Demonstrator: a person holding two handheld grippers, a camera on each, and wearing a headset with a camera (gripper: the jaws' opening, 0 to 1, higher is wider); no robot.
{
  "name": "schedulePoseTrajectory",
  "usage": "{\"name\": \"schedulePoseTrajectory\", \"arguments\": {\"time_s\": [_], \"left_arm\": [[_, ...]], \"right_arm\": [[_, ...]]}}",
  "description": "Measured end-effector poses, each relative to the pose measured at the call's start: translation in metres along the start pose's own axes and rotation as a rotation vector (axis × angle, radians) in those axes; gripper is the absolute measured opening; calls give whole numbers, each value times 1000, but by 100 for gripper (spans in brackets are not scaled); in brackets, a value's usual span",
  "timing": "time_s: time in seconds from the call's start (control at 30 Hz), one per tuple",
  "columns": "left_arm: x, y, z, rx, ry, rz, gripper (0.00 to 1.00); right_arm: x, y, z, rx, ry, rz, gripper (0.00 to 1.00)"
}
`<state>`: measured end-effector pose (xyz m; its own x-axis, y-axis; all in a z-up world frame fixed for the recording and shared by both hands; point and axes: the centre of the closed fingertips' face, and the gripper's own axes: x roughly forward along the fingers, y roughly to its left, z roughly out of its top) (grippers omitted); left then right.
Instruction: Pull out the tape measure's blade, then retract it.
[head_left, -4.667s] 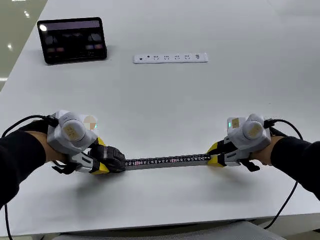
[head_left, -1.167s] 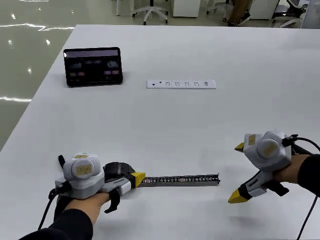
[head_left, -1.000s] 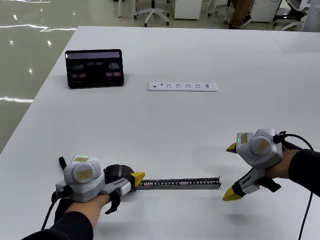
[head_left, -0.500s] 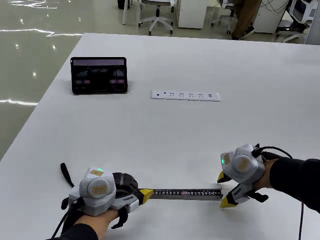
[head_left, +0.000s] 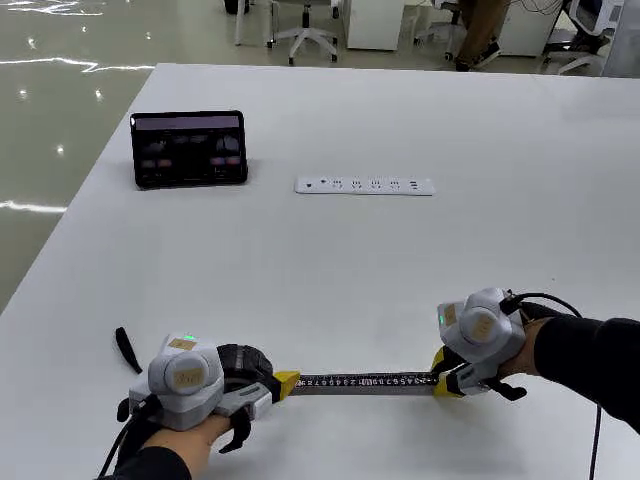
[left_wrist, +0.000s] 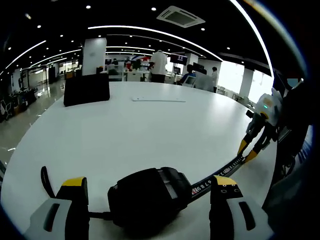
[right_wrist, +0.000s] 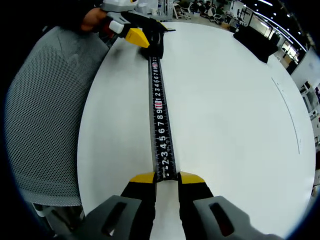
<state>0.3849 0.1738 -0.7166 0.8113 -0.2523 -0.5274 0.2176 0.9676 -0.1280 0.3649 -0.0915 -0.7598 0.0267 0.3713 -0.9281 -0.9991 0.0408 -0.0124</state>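
yellow-tipped right tongs (right_wrist: 166, 178) pinching blade tip (right_wrist: 165, 169), left tongs (left_wrist: 150, 184) clamping case (head_left: 242, 362)

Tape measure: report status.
Left gripper shut on case. Right gripper shut on blade tip. Blade out, flat on table. Nothing in the way.

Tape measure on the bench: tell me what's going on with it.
A person works it with two handheld tools. The tape measure's case sits on the white table between the left tongs; how tightly they hold it is unclear. The right tongs pinch the tip of the blade, which lies pulled out flat along the tabletop.
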Motion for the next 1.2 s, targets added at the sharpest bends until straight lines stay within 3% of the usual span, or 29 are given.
{"name": "schedulePoseTrajectory", "arguments": {"time_s": [0.03, 0.07, 0.3, 0.63, 0.83, 1.03, 1.2], "left_arm": [[-1, 2, 1, -47, -5, 8, 98], [-1, 3, 0, -55, -2, 10, 97], [1, -1, -5, -27, 22, 14, 93], [-1, -2, -15, -54, 57, 37, 85], [-1, -2, -20, -54, 73, 36, 79], [0, -6, -22, -64, 83, 19, 73], [-1, -3, -22, -83, 84, 30, 70]], "right_arm": [[0, 2, 0, -41, 8, 5, 12], [0, 2, 1, -50, 14, 2, 12], [1, 1, 0, -10, 22, 21, 12], [5, 0, 1, 57, 73, -13, 11], [5, 3, 1, 9, 92, -14, 11], [4, 3, 1, 21, 96, -31, 12], [4, 2, 2, 31, 101, -22, 12]]}}
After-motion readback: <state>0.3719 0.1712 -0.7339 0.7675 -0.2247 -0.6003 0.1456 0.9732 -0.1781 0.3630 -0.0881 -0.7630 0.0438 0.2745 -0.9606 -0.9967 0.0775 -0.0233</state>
